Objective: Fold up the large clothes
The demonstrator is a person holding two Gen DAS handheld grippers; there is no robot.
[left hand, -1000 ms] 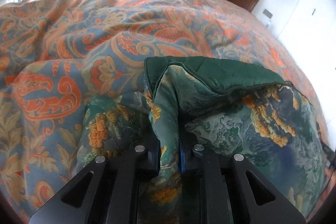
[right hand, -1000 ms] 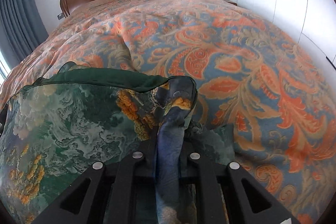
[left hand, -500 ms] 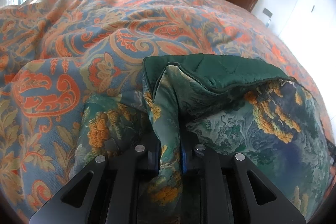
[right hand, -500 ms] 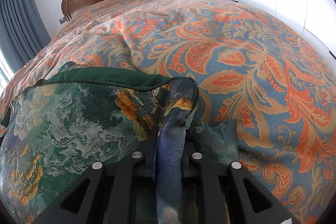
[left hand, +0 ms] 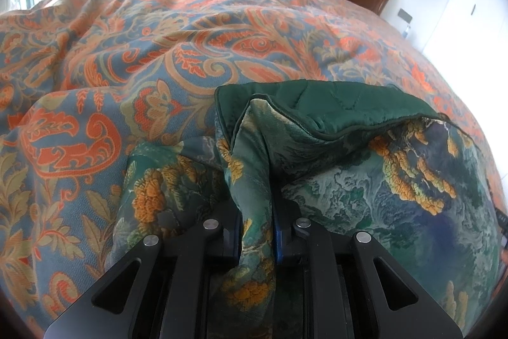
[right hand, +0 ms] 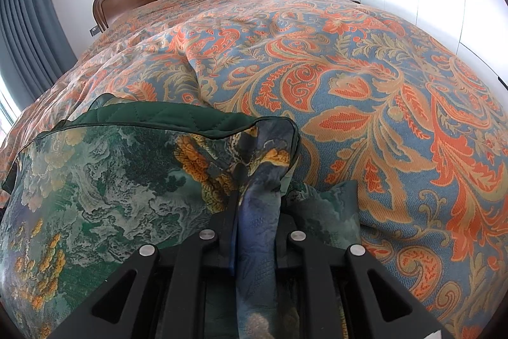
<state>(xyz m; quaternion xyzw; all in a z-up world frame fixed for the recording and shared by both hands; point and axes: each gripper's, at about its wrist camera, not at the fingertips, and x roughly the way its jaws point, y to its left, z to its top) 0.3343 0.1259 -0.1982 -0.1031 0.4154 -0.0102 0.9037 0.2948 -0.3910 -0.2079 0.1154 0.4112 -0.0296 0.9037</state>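
a bed (right hand: 365, 78) with an orange paisley cover carries the green quilted garment (left hand: 365, 180). left gripper (left hand: 256, 224) and right gripper (right hand: 256, 227) have jaws clamped on its corners. it looks soft, padded, fairly bulky; corners seem best.

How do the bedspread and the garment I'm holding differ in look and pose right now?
The bedspread has an orange and tan paisley pattern on blue; the garment is dark green with teal swirls and yellow-orange clusters. The bedspread lies spread over the bed; the garment is bunched, its edge turned over to show a plain green quilted lining. Only the garment is pinched, by the left gripper and the right gripper. Both are busily patterned fabric.
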